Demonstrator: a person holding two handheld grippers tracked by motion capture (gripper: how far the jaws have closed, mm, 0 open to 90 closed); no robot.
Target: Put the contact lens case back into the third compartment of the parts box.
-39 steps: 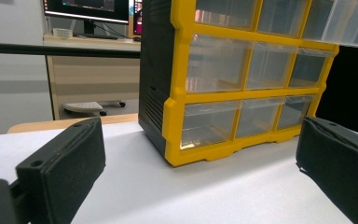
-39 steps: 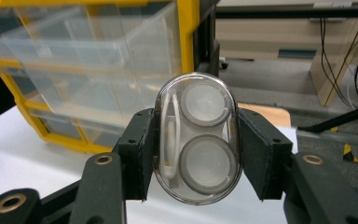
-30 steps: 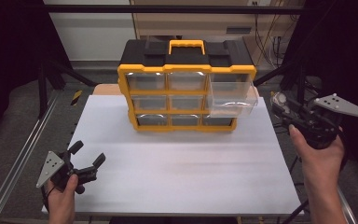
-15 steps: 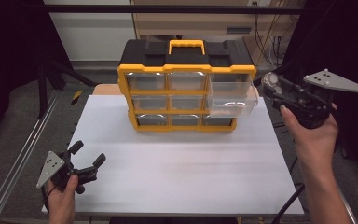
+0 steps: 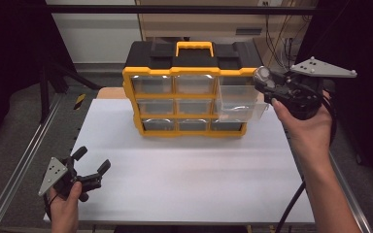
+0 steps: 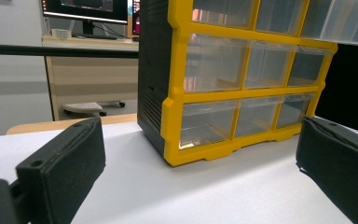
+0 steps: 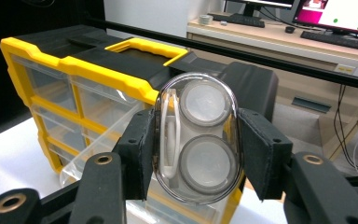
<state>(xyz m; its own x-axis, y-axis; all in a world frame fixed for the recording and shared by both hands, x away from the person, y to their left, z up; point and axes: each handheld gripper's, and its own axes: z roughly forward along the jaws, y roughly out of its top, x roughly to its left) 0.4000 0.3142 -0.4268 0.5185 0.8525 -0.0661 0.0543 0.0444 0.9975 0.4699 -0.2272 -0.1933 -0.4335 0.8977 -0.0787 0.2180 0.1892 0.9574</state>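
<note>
White sheeting covers the bench (image 5: 194,179), with dark floor and metal rails at its sides and a pale desk carrying monitors behind it. Toward the far edge of the bench stands one yellow and black plastic organiser cabinet (image 5: 189,92) with a yellow carry handle on its black top. Its front holds nine clear plastic drawers in three rows of three. Eight sit closed; the top-right clear drawer (image 5: 240,102) is pulled well out toward the person.

Just beside that open drawer, above its outer right corner, the right gripper (image 5: 261,76) is held in the air. Its fingers (image 7: 137,151) are clamped on one small clear oval plastic case (image 7: 198,140), which has two round white discs stacked inside it and a thin white strip along one side. In the right gripper view the case stands upright between the black pads, with the open drawer and the cabinet top behind and below it.

At the near left corner of the bench, well apart from the cabinet, the left gripper (image 5: 91,162) rests low in the person's hand. Its fingers (image 6: 63,163) stand wide apart with nothing between them, and bare white surface lies between it and the cabinet.
</note>
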